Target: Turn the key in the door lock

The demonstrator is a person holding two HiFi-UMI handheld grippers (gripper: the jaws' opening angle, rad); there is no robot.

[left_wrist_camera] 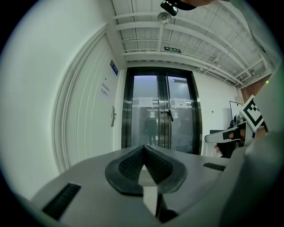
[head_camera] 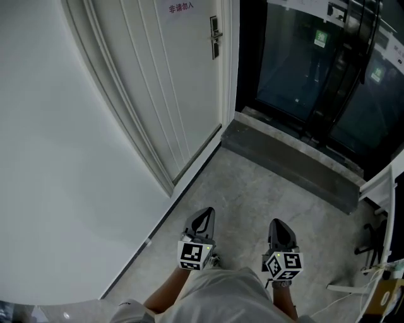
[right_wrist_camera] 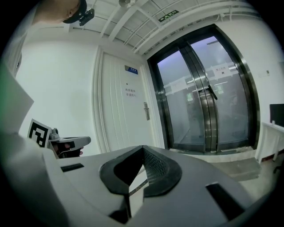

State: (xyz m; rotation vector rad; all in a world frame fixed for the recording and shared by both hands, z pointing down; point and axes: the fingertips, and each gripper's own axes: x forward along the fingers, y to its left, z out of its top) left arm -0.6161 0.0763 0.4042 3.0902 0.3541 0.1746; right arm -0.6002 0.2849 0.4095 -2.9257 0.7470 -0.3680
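1. Well, this is the approach step by my reading. The left gripper [head_camera: 203, 218] and the right gripper [head_camera: 280, 228] sit low in the head view, side by side over the speckled grey floor [head_camera: 252, 189], both well apart from the door.
2. Jaws first: each gripper view shows its own ribbed black pads [left_wrist_camera: 133, 163] meeting at the tips with nothing between them. Both pairs are together and empty.
3. There's the target: a tall white panelled door [head_camera: 170, 76] on the left, apparently closed. A dark metal lock plate [head_camera: 215, 36] with a lever handle sits near its right edge, hard by the frame.
4. Small red lettering [head_camera: 181, 7] sits on the door above the lock plate, too small to read.
5. From the left gripper view, the lock plate is a slim dark strip just left of the black-framed glass double doors [left_wrist_camera: 162, 111]. The right gripper view shows it the same way.
6. Key? I can't tell from here whether one sits in the lock, because it's far too small. Neither gripper carries one.
7. The next move calls for closing in on the door and lifting one gripper to lock height. Its jaws then part to take the key's head squarely, and only after that comes the turn.
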